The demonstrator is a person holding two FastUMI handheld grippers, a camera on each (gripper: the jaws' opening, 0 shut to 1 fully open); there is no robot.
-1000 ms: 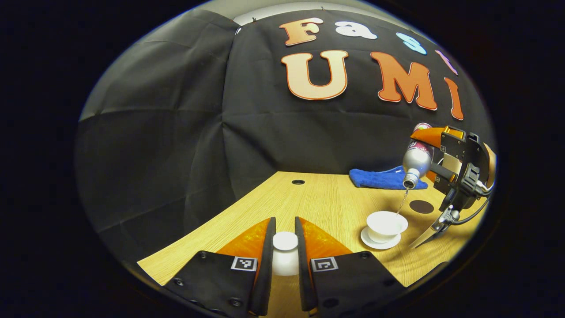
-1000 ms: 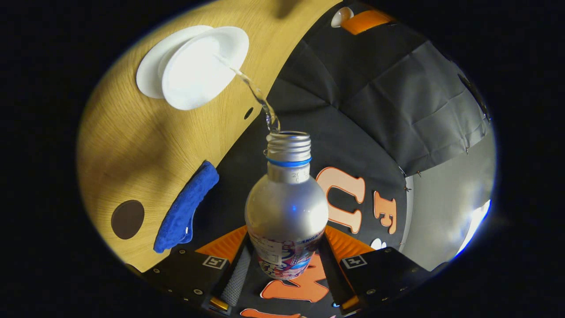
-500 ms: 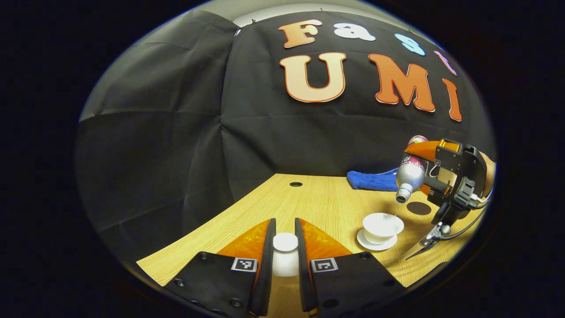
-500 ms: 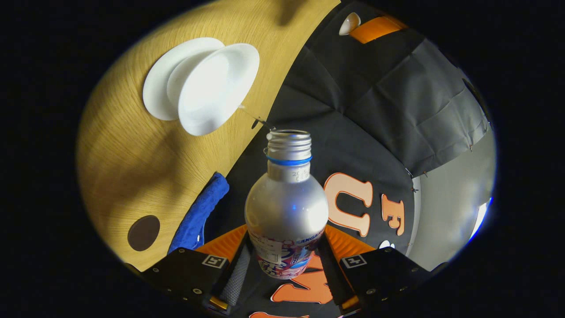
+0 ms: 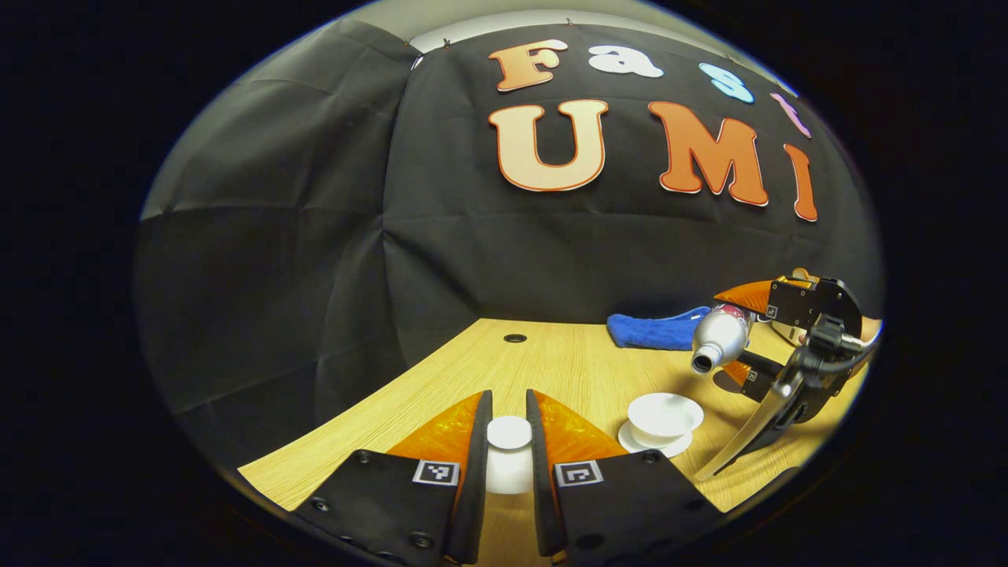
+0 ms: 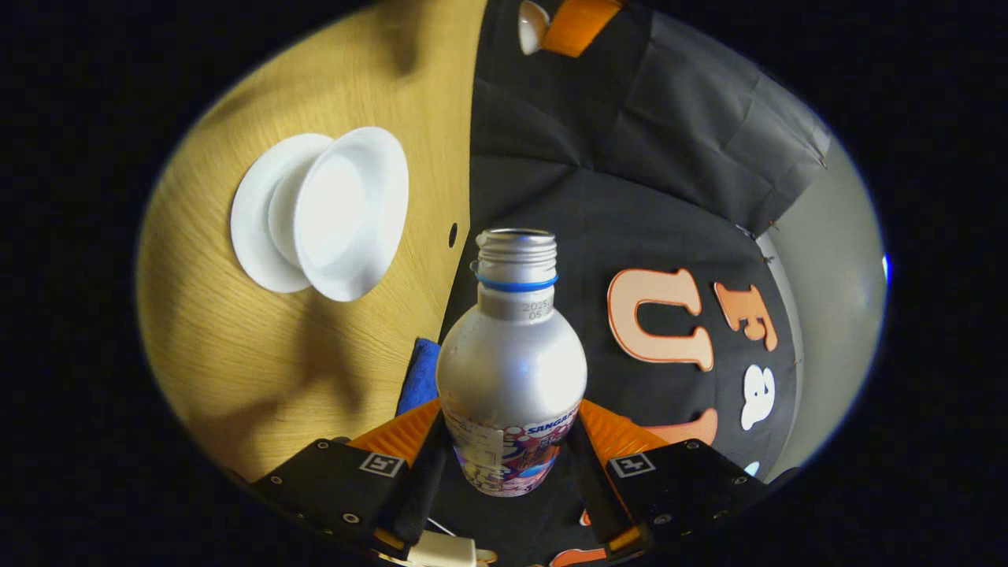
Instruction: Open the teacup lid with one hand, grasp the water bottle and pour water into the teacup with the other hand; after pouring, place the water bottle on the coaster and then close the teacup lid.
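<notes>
Left gripper view is showing my left gripper (image 5: 509, 453) at the bottom centre, both fingers clamping the white lid (image 5: 509, 441) and holding it up off the table (image 5: 551, 362). At lower right, the open cup (image 5: 664, 415) is sitting on its saucer (image 5: 630, 442). Just above and right of it, my right gripper (image 5: 740, 335) is gripping the bottle (image 5: 718, 337), whose neck is pointing left and slightly down; no water is running from it.

Right gripper view is placing the bottle (image 6: 512, 370) at centre, both fingers pressing on its labelled body, its long axis running up the frame to the open mouth. The cup (image 6: 346, 213) is lying upper left of that mouth.

I am judging the pour finished, so the next move is turning on the coaster. A dark patch just behind the bottle in the left gripper view may be it, but I cannot tell. My right gripper is nearer that spot; the blue cloth (image 5: 650, 331) is lying further back.
</notes>
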